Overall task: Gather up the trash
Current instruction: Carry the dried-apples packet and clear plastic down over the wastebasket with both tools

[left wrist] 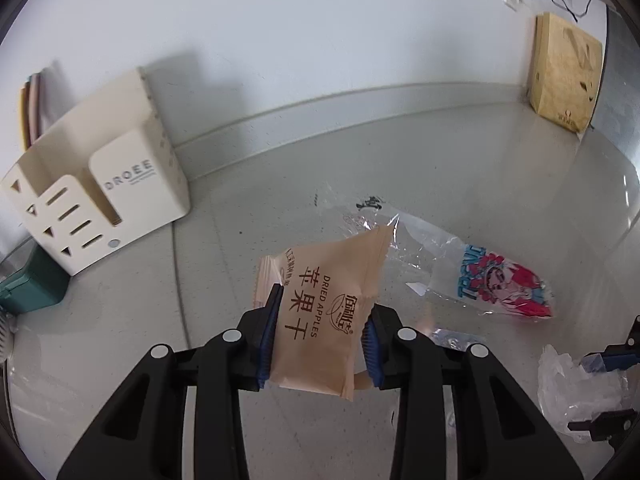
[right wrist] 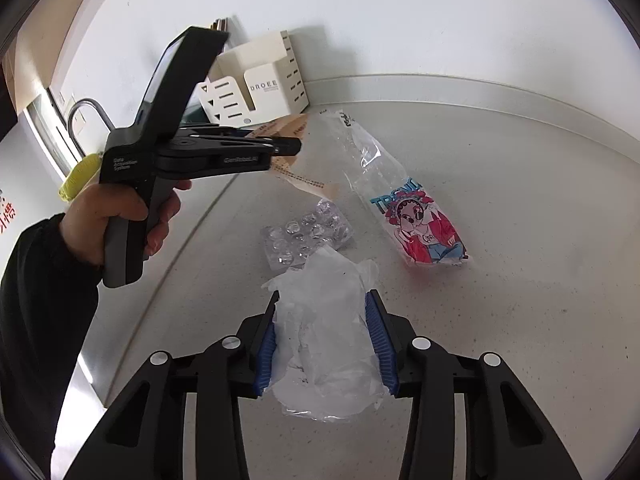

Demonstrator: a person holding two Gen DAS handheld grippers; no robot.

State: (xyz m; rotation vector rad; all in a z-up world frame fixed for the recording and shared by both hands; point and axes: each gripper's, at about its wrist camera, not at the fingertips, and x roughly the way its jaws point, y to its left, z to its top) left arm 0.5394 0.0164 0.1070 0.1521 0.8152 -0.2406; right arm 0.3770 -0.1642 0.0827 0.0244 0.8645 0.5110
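Trash, item one: tan dried-apple packet (left wrist: pixel 320 312), pinched across its middle between the blue pads of my left claw (left wrist: pixel 320 336) and lifted clear of the surface (left wrist: pixel 460 160); its printed face is toward the left wrist camera. From the right wrist view the same packet (right wrist: pixel 294 128) juts past the tips of that claw (right wrist: pixel 280 148), which my left hand (right wrist: pixel 120 208) grips by its handle.

Item two: crumpled clear plastic wrap (right wrist: pixel 324 332), bunched between the pads of my right claw (right wrist: pixel 326 340), jaws closed onto it at a moderate width; whether it rests on the surface or hangs just above, I cannot tell.

Item three: empty blister pack (right wrist: pixel 306 236), lying flat on the surface, just beyond the wrap.

Item four: clear bag with a red and blue cartoon print (right wrist: pixel 416 220), lying flat to the right of the blister pack, its open clear end pointing toward the wall.

Surroundings: cream slotted organiser marked DROEE (left wrist: pixel 100 200) against the wall; green box (left wrist: pixel 28 288) beside it; tan paper bag (left wrist: pixel 564 72) in the far corner; curved tap (right wrist: pixel 86 116) at the left.
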